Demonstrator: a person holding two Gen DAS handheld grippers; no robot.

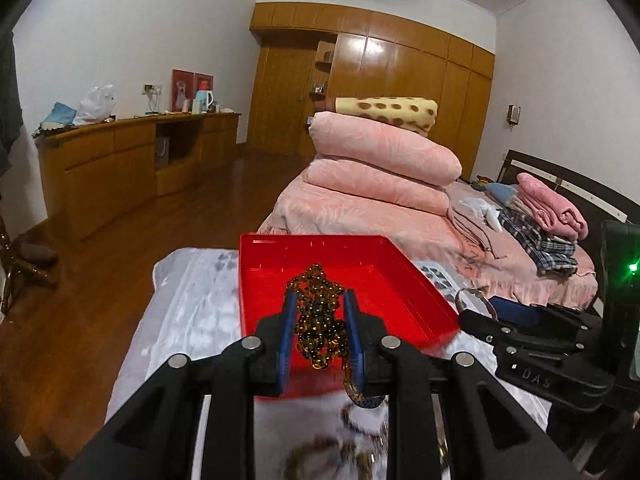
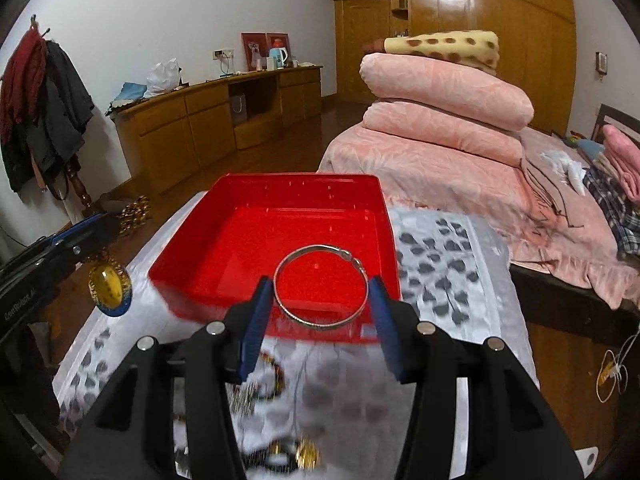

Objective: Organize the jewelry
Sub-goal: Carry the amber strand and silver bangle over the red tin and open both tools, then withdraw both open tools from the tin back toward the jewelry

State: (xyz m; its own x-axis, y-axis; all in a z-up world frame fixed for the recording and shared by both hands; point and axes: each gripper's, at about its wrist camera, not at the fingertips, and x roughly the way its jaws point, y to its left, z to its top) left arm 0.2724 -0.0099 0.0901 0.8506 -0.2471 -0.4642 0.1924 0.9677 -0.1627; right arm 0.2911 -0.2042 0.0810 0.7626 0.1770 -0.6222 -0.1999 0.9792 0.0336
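Through the left wrist we see a bedroom; our left hand-held gripper [image 1: 320, 328] pinches a beaded necklace [image 1: 320, 316] above the red tray [image 1: 400, 272] on the cloth-covered surface [image 1: 192, 312]. Through the right wrist, our right hand-held gripper [image 2: 318, 304] clasps a silver bangle [image 2: 320, 286] over the tray's near edge.

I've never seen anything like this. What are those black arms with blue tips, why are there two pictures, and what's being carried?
No robot here: a person holds a two-fingered tool in each hand, and each tool carries a camera looking along its fingers, hence two pictures. The left tool grips a bunch of amber bead necklace, with a pendant dangling below. The right tool holds a silver bangle between its blue pads. Both hover at a red tray on a patterned white cloth. More jewelry lies blurred on the cloth nearer the cameras.
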